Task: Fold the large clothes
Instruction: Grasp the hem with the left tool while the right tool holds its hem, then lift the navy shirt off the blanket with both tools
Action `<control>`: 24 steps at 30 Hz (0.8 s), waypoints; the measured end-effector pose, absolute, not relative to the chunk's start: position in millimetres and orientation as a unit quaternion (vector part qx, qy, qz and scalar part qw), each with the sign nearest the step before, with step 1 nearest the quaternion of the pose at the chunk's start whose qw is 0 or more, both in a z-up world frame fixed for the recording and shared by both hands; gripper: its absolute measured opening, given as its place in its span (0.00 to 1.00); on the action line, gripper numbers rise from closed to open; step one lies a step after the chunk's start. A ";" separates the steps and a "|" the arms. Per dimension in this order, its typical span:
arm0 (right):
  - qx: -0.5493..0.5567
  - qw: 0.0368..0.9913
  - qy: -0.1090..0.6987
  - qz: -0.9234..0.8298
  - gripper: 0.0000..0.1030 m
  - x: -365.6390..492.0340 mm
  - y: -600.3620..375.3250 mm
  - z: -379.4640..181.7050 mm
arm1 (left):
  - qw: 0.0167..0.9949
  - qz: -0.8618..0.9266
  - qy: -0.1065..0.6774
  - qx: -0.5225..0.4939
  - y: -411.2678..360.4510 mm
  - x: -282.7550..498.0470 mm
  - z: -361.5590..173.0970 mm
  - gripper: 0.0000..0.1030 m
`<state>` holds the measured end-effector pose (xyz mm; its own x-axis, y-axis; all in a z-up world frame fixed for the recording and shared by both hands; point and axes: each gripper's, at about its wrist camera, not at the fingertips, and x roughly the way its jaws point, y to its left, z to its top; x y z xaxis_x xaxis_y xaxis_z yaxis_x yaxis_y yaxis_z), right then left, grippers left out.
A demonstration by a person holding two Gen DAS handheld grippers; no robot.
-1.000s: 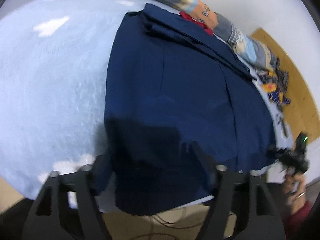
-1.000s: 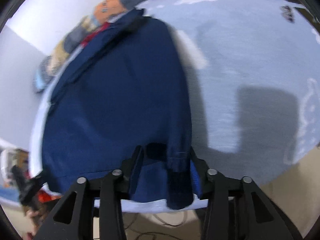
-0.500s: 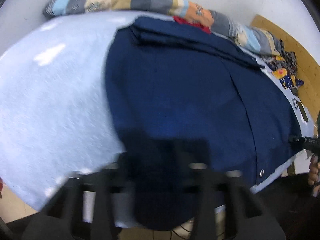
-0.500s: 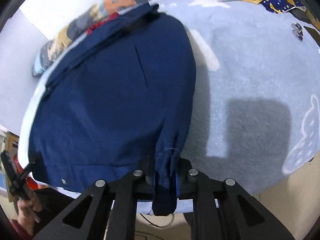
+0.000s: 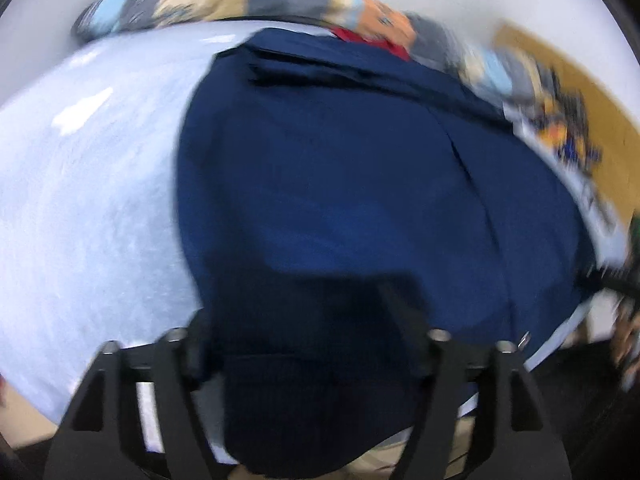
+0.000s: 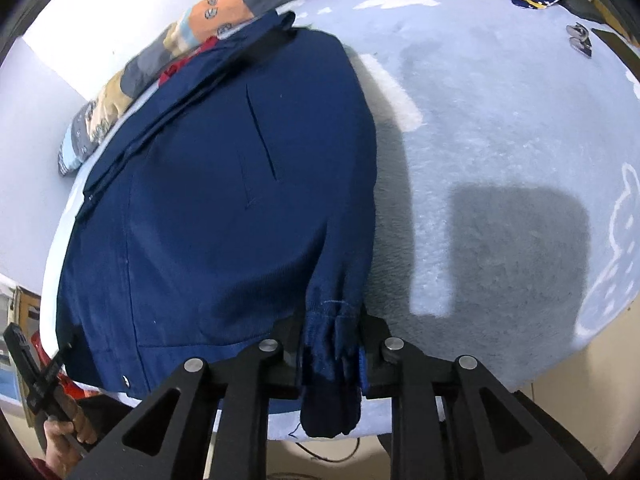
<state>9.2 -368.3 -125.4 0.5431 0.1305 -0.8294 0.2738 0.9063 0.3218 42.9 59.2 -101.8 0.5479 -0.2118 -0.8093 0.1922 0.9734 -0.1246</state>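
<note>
Navy garment (image 6: 224, 208) hem pinched by right tongs (image 6: 332, 354) at blanket (image 6: 500, 128) edge.

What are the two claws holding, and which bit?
The right claw pinches the navy jacket by its bunched near hem corner. The left claw straddles the hem; whether it grips cannot be told.

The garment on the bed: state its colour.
The garment is solid navy blue, with no pattern visible. The right wrist view shows it best.
</note>
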 end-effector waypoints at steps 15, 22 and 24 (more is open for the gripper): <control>0.195 0.880 0.432 -0.027 0.12 -3.8 -358.7 -103.1 | 0.893 -0.081 0.440 -0.040 78.6 39.6 -88.0 0.20; 0.285 0.892 0.349 0.043 0.11 -34.7 -373.2 -69.9 | 0.909 -0.124 0.384 -0.104 94.4 18.2 -46.2 0.18; 0.301 0.890 0.336 0.066 0.11 -40.8 -373.1 -65.9 | 0.909 -0.131 0.376 -0.121 100.3 14.1 -40.0 0.18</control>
